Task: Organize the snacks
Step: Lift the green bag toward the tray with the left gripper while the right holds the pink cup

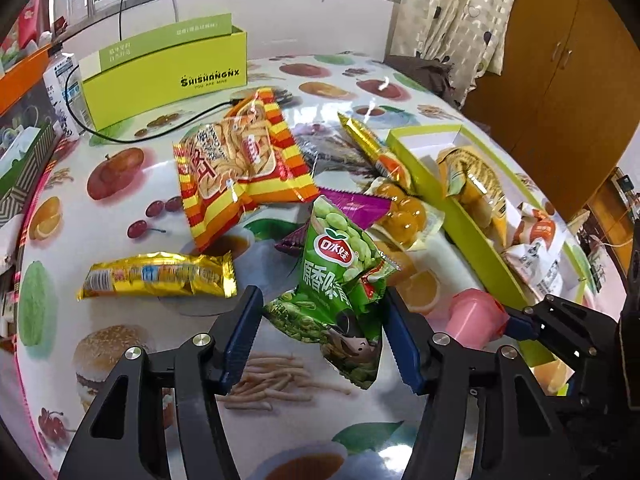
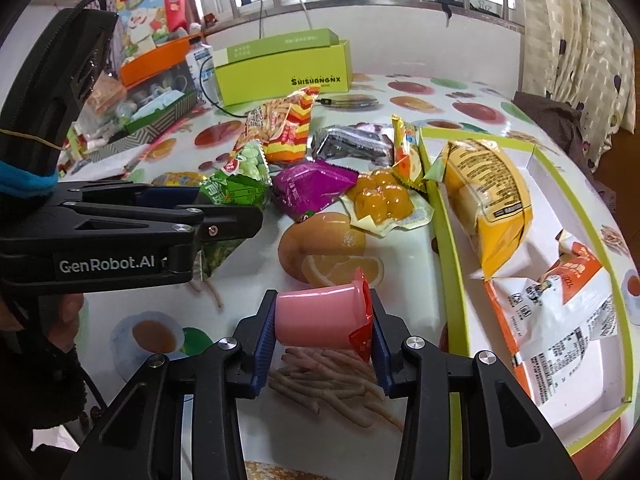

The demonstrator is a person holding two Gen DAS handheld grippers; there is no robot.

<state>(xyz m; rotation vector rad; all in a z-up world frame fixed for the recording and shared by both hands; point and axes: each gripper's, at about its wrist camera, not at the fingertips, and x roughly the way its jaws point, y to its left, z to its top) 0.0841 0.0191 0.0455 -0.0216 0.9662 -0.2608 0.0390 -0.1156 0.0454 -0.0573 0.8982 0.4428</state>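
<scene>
A green bean snack bag (image 1: 340,276) stands up off the table between my left gripper's (image 1: 320,300) blue pads, which are shut on its lower part. In the right wrist view the same bag (image 2: 240,184) hangs in the left gripper (image 2: 230,206) at the left. My right gripper (image 2: 322,336) is shut on a pink jelly cup (image 2: 316,316) that lies sideways, its red lid against the right pad. The cup (image 1: 474,316) also shows at the lower right of the left wrist view. A lime-green tray (image 2: 448,264) lies just right of it.
The tray holds a yellow bag (image 2: 488,200) and white-orange packs (image 2: 560,320). Loose on the fruit-print table lie a striped chips bag (image 1: 240,164), a gold biscuit pack (image 1: 160,276), a purple pack (image 2: 312,188) and orange jellies (image 2: 380,200). A green box (image 1: 168,76) and a cable sit behind.
</scene>
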